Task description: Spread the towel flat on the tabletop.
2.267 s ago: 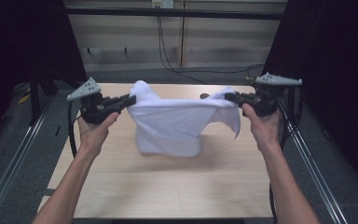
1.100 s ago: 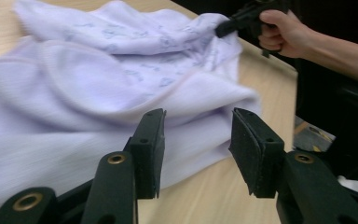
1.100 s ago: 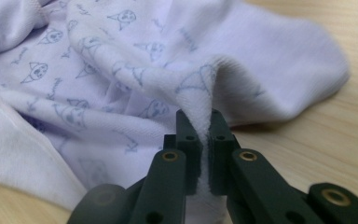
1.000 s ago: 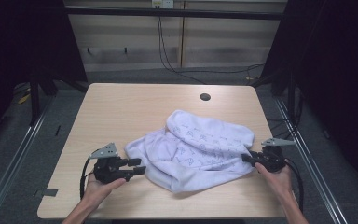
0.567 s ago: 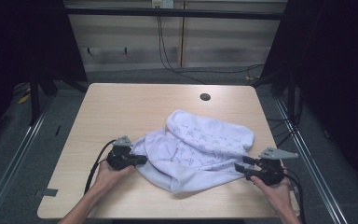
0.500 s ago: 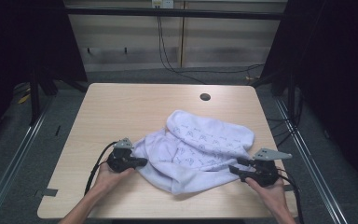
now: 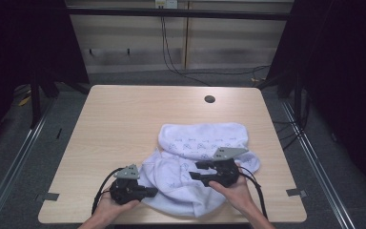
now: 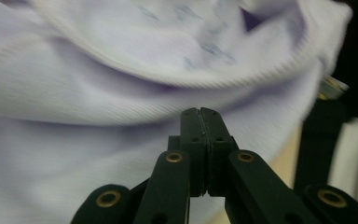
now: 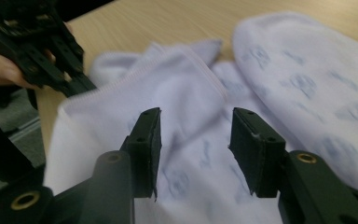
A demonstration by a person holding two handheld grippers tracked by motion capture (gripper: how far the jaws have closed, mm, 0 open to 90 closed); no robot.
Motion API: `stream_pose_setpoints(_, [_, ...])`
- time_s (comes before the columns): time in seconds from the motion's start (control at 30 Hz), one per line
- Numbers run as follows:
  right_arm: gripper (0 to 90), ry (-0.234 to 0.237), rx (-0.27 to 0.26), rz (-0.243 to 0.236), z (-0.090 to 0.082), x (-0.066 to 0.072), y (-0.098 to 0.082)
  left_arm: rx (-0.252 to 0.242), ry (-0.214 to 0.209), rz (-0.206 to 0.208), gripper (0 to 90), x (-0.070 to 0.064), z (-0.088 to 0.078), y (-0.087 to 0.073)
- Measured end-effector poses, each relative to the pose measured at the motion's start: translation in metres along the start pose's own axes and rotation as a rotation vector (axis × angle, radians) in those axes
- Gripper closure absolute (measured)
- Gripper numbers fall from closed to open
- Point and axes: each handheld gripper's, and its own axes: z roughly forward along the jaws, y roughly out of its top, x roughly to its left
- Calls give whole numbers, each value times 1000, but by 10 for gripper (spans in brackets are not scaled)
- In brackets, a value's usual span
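Note:
A pale lavender printed garment (image 7: pixel 205 138) lies crumpled on the front right half of the wooden table (image 7: pixel 124 119). My left gripper (image 7: pixel 153 192) lies low at the garment's near-left hem, its jaws pressed together on the edge. In the left gripper view the shut tips (image 8: pixel 200 112) sit against ribbed fabric (image 8: pixel 121 70). My right gripper (image 7: pixel 195 170) hovers over the middle of the garment and points left. Its jaws (image 9: pixel 193 135) stand apart and have just been closing a little. Fabric (image 9: pixel 307 70) lies beneath the gap, unpinched. The left gripper (image 9: pixel 32 51) shows at the upper left of the right gripper view.
A round dark hole (image 7: pixel 209 99) sits near the table's far edge. The left and far parts of the tabletop are bare wood. Metal rails (image 7: pixel 9 176) run along both sides of the table, and cables (image 7: pixel 171 52) hang at the back wall.
The garment, earlier held up spread between both grippers, now lies on the table. The left gripper shut at its hem and drew toward the front edge. The right gripper moved left over the cloth.

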Motion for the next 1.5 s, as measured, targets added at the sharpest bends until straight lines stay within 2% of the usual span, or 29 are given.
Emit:
stream_pose_setpoints(0.07, [543,25,3,-16,17,2,12,-72,70,-34,893,19,-8,8])
stream_pose_setpoints(0.13, [541,49,29,-25,39,3,21,-79,120,-47,882,29,-9,10])
stream_pose_setpoints(0.17, [538,59,41,-25,46,3,24,-85,131,-73,867,35,-9,9])
stream_pose_setpoints(0.23, [524,68,53,-24,55,3,26,-77,131,-90,835,39,-7,9])
stream_pose_setpoints(0.3, [478,95,107,-40,81,7,24,-19,130,-89,829,45,0,5])
stream_pose_setpoints(0.4, [457,106,141,-51,95,10,18,-7,133,-77,831,45,2,4])
stream_pose_setpoints(0.43, [445,85,197,-74,105,15,11,-3,128,-82,831,46,3,4])
stream_pose_setpoints(0.47, [473,73,222,-89,109,17,8,-1,128,-85,832,46,3,4])
stream_pose_setpoints(0.5, [556,40,220,-123,111,20,5,2,131,-82,834,46,3,4])
stream_pose_setpoints(0.53, [689,38,211,-124,110,21,5,5,134,-74,837,46,3,4])
stream_pose_setpoints(0.6, [833,20,196,-133,103,23,8,10,152,-60,837,43,4,5])
stream_pose_setpoints(0.63, [861,16,174,-131,97,21,9,10,158,-58,836,41,4,5])
stream_pose_setpoints(0.73, [871,-14,135,-99,83,15,10,13,155,-53,831,40,3,4])
stream_pose_setpoints(0.77, [875,-35,110,-67,66,5,11,9,147,-52,820,39,1,4])
stream_pose_setpoints(0.83, [877,-58,92,-59,45,-5,9,-9,129,-47,791,37,-3,3])
stream_pose_setpoints(0.87, [877,-58,92,-59,45,-5,9,-9,129,-47,782,37,-3,3])
stream_pose_setpoints(0.9, [878,-77,65,-27,21,-14,3,-27,112,-37,776,36,-5,3])
stream_pose_setpoints(0.97, [878,-103,33,1,-5,-24,-7,-62,90,-29,776,32,-12,4])
stream_pose_setpoints(1.03, [878,-122,22,6,-13,-28,-10,-67,90,-27,779,32,-12,4])
stream_pose_setpoints(1.1, [877,-182,16,52,-44,-43,-26,-28,104,-27,780,34,-7,4])
stream_pose_setpoints(1.2, [877,-209,11,84,-64,-52,-38,45,122,-21,777,36,5,4])
stream_pose_setpoints(1.23, [877,-209,11,84,-64,-52,-38,45,122,-21,778,36,5,4])
stream_pose_setpoints(1.27, [875,-226,17,97,-76,-60,-48,51,120,-12,780,35,6,4])
stream_pose_setpoints(1.33, [875,-228,21,103,-79,-63,-51,62,100,-17,785,32,7,4])
stream_pose_setpoints(1.37, [874,-225,38,121,-83,-70,-61,74,52,-30,794,25,8,1])
stream_pose_setpoints(1.4, [874,-230,51,129,-83,-72,-65,74,52,-30,794,25,8,1])
stream_pose_setpoints(1.43, [870,-234,69,133,-83,-73,-69,101,18,-22,794,12,9,-1])
stream_pose_setpoints(1.47, [870,-234,69,133,-83,-73,-69,101,18,-22,793,12,9,-1])
stream_pose_setpoints(1.5, [842,-264,108,139,-82,-72,-74,119,-10,-12,793,0,9,-4])
